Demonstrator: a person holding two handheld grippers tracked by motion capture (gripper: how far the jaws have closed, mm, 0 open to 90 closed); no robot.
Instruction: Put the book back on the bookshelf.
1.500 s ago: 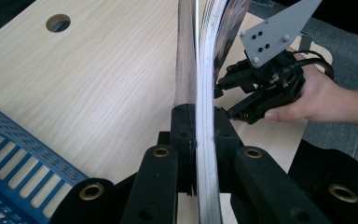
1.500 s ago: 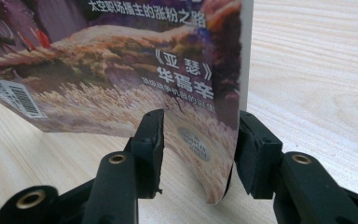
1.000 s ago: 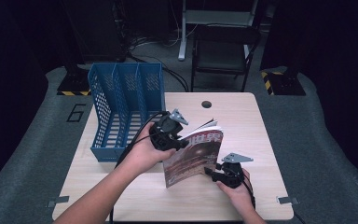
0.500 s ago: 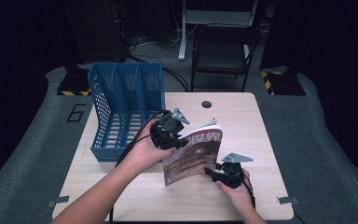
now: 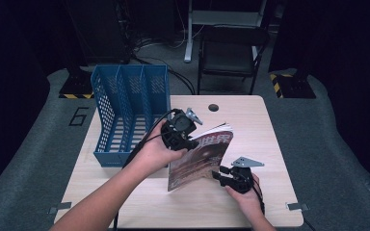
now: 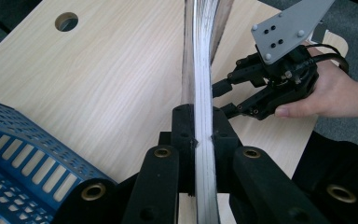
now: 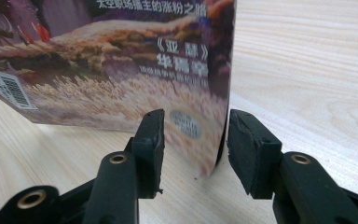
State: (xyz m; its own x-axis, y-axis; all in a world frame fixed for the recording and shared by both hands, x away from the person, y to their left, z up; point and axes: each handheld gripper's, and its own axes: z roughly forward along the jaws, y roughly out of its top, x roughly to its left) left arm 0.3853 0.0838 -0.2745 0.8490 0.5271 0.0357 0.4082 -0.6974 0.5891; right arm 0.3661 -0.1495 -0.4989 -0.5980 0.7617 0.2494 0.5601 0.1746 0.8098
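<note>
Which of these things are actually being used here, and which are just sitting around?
In use:
- magazine, stood on edge on the table
- left gripper, clamped on its edge
- right gripper, jaws apart at its lower corner
- blue file rack, probably where it goes

Just around:
- black chair behind the table

the magazine (image 7: 121,70) cover runs off the top and left of the right gripper view, so the title's chopped. the barcode is too blurry to read. in the high view, the left gripper (image 5: 192,143) hides the magazine's top corner.
</note>
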